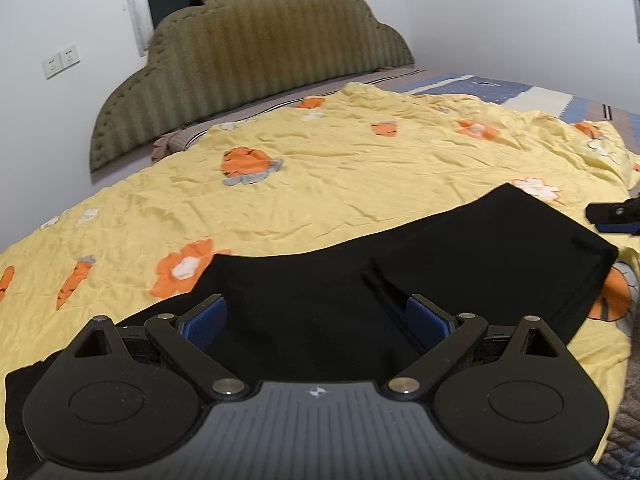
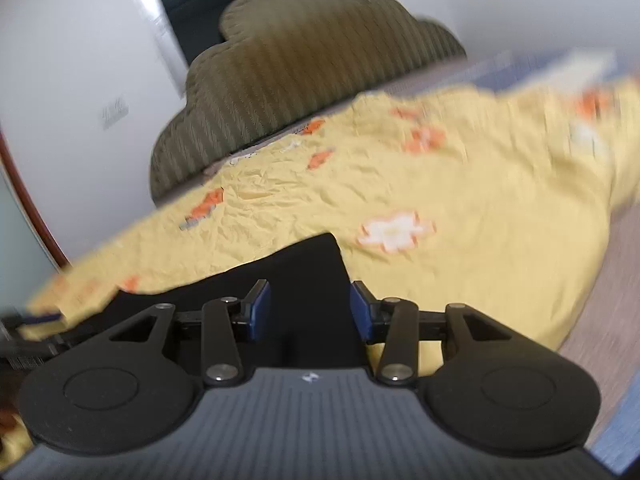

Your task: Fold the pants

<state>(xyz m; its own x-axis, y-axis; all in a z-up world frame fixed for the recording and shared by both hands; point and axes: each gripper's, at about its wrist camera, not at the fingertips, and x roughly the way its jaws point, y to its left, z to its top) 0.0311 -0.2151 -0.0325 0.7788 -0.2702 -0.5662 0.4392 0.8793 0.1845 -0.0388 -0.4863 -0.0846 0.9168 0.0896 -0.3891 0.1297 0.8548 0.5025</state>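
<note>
Black pants [image 1: 460, 248] lie folded in a long flat band across the near part of a yellow bedspread [image 1: 340, 168]. My left gripper [image 1: 316, 318] hovers over the middle of that band, jaws wide apart, blue pads [image 1: 204, 322] bare with nothing between them. At the right edge of the left wrist view the tip of my right gripper [image 1: 614, 220] shows just past the pants' right end. In the blurred right wrist view my right gripper [image 2: 311, 310] stands open above the end of the pants [image 2: 312, 268]. Cloth is seen through the gap, and the pads are not pressing on it.
A ribbed olive headboard [image 1: 256, 48] stands against the white wall at the far side of the bed. A blue patterned sheet [image 1: 500, 88] shows at the far right. The bed's near right edge drops to a brownish floor [image 2: 600, 300]. Wall sockets [image 1: 62, 60] sit left of the headboard.
</note>
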